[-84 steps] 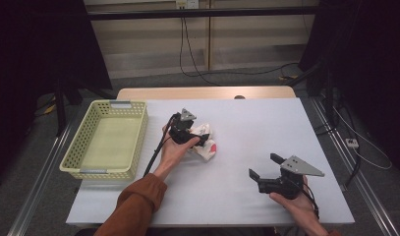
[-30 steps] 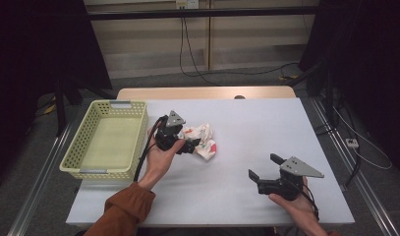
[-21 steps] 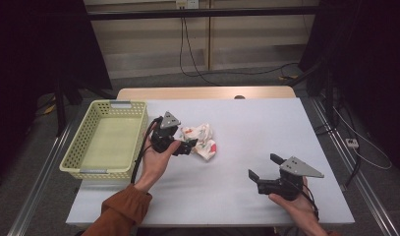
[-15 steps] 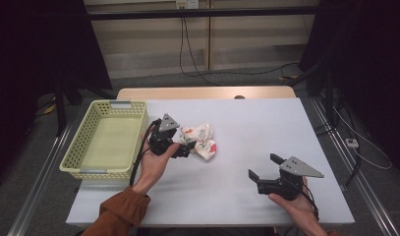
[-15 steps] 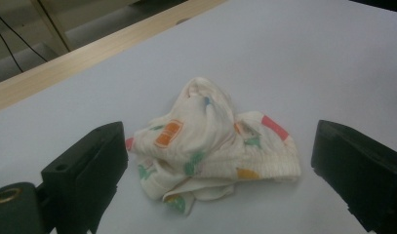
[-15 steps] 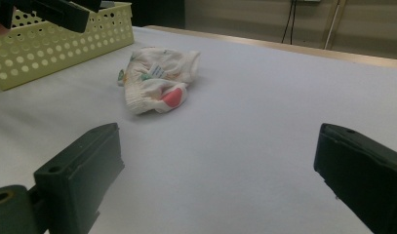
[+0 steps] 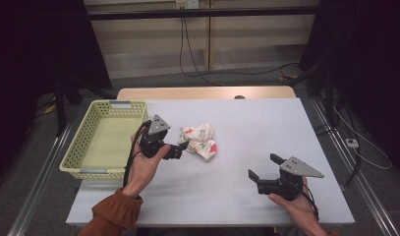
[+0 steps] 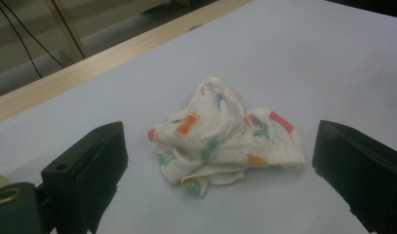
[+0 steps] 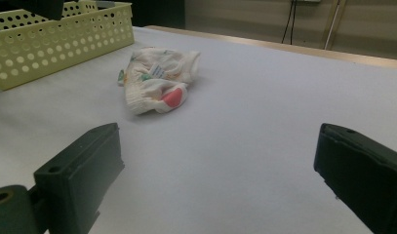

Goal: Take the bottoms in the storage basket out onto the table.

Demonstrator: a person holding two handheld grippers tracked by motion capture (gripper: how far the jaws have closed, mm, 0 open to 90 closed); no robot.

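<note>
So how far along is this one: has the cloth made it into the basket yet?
Nothing looks done: the yellow basket holds nothing, and the crumpled printed cloth lies on the white table. In hand: the left gripper, jaws open, sits at the cloth's edge without pinching it. The right gripper hangs open, apart. Left: grasping, and moving the cloth, probably to the basket.

Crumpled cloth (image 8: 220,136): prints too blurred to read. Basket (image 9: 49,36) cut off at left edge, right gripper view.
</note>
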